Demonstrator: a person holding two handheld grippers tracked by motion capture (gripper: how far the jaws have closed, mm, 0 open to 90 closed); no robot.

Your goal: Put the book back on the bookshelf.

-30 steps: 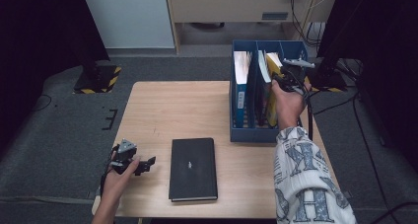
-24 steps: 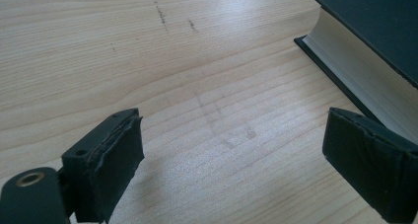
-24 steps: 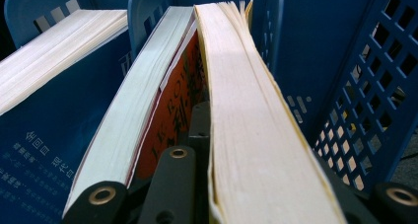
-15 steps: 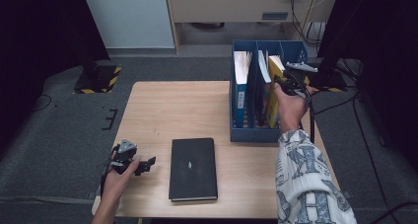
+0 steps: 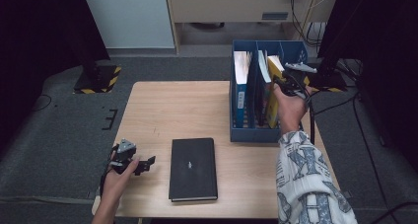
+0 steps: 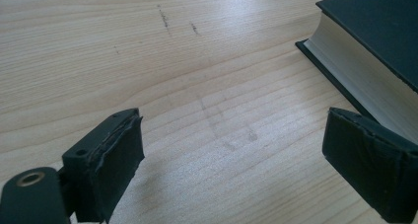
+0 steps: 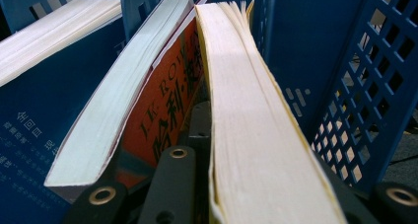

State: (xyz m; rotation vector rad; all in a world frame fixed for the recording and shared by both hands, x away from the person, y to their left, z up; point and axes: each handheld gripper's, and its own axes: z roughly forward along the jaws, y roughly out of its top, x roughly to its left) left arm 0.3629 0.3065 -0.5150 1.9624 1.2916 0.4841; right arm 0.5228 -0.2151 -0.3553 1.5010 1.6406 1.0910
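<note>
Pinching the yellow book in the rack at 2 o'clock, right claw must steady it upright before releasing; left claw idles spread.

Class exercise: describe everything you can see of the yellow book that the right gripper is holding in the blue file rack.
The yellow book stands on edge in the blue file rack, right of its neighbours. Its cover looks yellow; the cream page block faces up, its pages fanning slightly at the far end. It looks like a soft paperback and tilts a little. The right gripper is shut on its upper edge, and an orange-covered book leans against it.
</note>
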